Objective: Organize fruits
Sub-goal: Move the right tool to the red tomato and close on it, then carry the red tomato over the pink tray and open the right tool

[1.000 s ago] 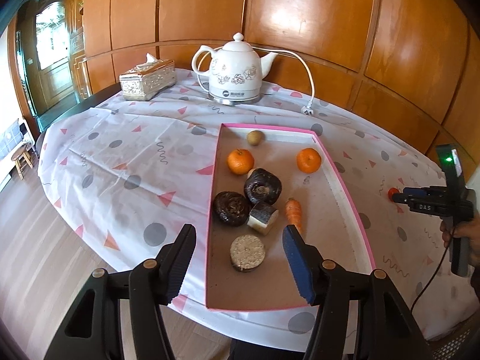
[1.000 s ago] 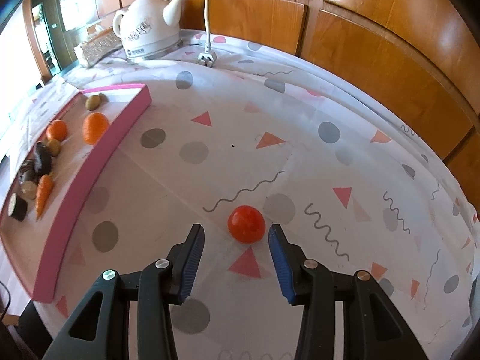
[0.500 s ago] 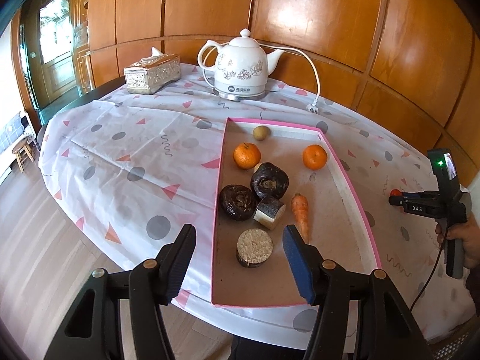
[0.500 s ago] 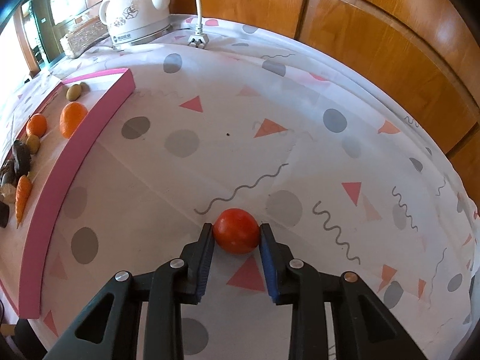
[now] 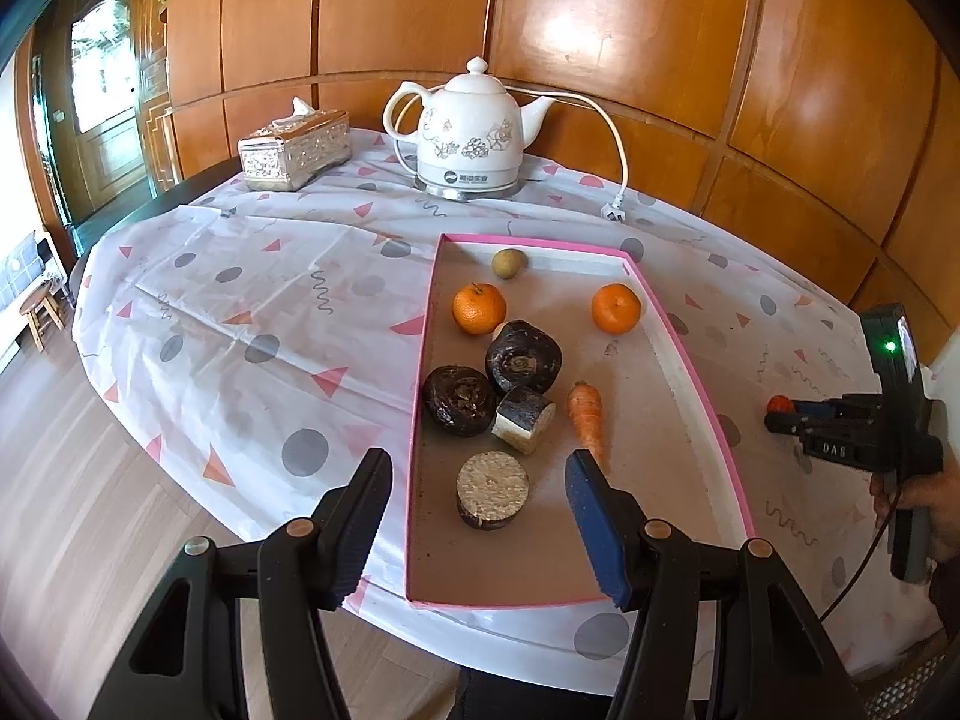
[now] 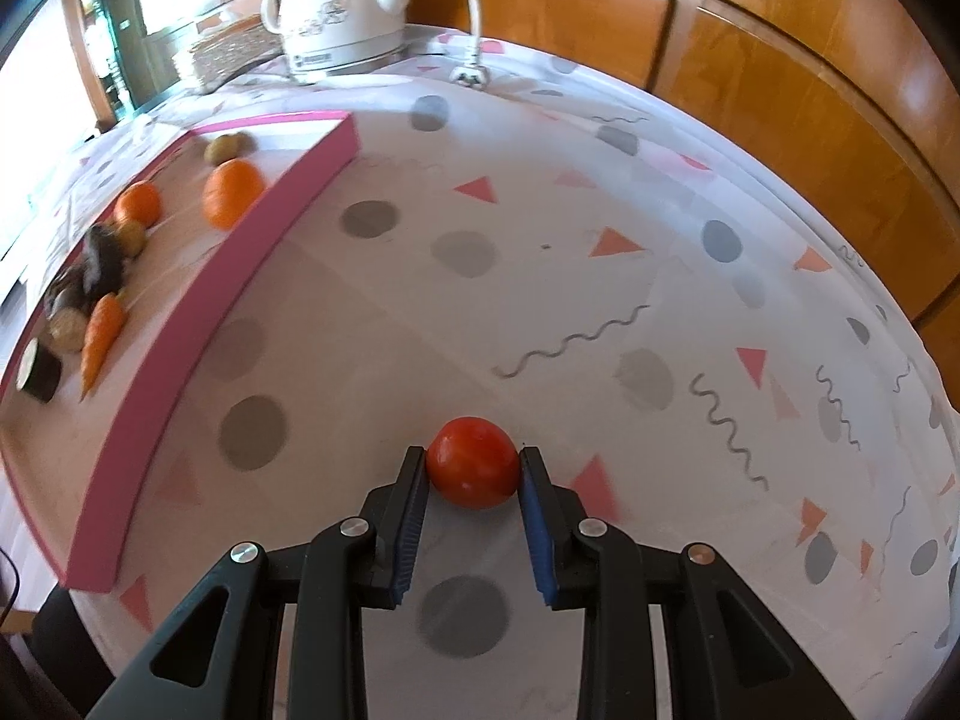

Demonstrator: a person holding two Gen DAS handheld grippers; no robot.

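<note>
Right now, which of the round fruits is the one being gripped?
The red tomato, pinched by the right gripper outside the pink tray. Both oranges lie untouched inside it.

Pink tray (image 5: pixel 690 354) w/ two oranges (image 5: pixel 478 308)

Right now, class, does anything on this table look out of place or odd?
Yes: the tomato sits outside the pink tray, gripped by the right tool, while the other produce lies inside. Also, the kettle has its plug loose on the cloth.

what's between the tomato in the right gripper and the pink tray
Only bare patterned tablecloth lies between the tomato and the pink tray, seen in the right wrist view.
</note>
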